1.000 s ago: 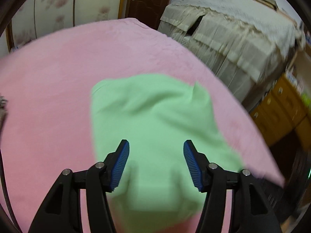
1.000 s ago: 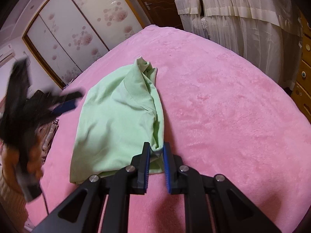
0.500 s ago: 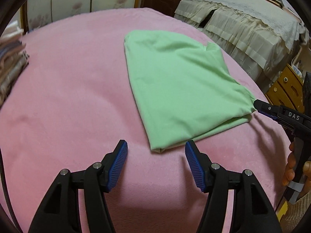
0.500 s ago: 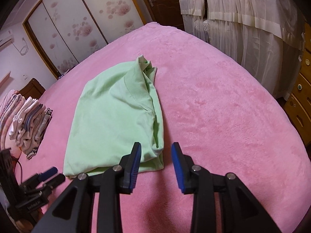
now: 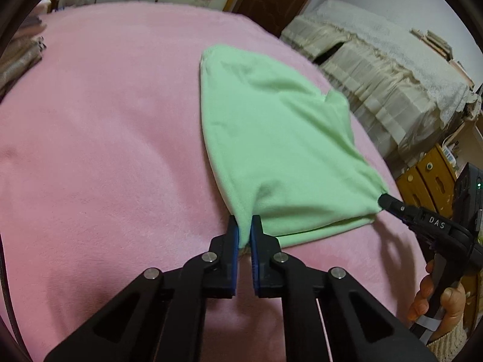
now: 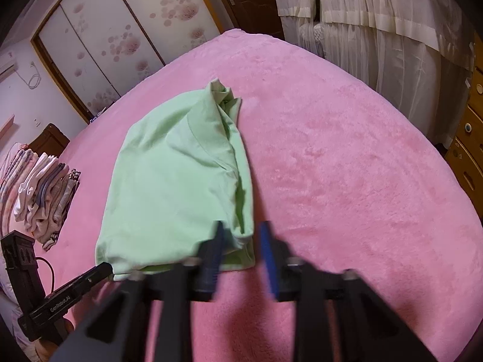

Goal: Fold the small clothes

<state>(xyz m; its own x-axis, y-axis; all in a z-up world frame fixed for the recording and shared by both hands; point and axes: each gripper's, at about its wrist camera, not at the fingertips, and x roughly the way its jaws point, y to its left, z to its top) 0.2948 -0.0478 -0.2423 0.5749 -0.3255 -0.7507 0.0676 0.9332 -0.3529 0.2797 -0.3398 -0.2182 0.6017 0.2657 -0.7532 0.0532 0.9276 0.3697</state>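
Both wrist views look steeply down, close over the pink bed (image 5: 105, 157), sharing the green garment (image 5: 280, 150); the right view seems motion-blurred.

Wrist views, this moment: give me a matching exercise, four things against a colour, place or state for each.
Things:
1. shirt
2. blanket
3. stack of folded clothes
4. left gripper

Descriptions:
A. pink, covers the bed
B. shut on a near corner of the shirt
C. light green, lies on the blanket
D. piled at the blanket's edge

Pairs: 1-C, 2-A, 3-D, 4-B
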